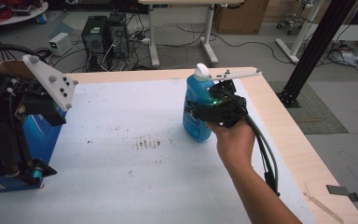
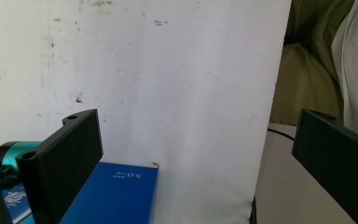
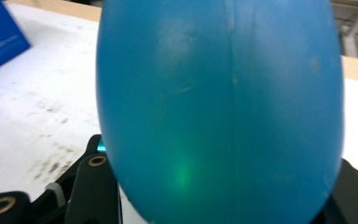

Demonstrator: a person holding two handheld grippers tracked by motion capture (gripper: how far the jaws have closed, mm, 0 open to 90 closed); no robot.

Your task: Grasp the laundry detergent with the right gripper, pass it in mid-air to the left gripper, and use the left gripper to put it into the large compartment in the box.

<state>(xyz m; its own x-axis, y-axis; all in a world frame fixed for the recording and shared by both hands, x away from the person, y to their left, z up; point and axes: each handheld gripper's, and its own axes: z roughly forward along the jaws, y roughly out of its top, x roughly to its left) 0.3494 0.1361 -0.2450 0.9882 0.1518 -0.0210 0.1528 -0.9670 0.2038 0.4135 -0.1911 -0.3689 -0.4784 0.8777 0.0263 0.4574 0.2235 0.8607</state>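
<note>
1. Detergent bottle point(image 1: 198, 108) upright on table point(image 1: 121, 116), right of centre, toward far edge.
2. Box point(image 1: 39, 140), possibly standing on edge, at table's left.
3. Bottle and box well apart.

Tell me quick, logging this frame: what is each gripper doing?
Left gripper: open, holding nothing, above the blue box.
Right gripper: closed on the blue bottle.

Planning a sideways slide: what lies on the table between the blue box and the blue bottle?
Nothing: the high view shows bare, scuffed white sheet between the blue box and the blue plastic bottle.
</note>
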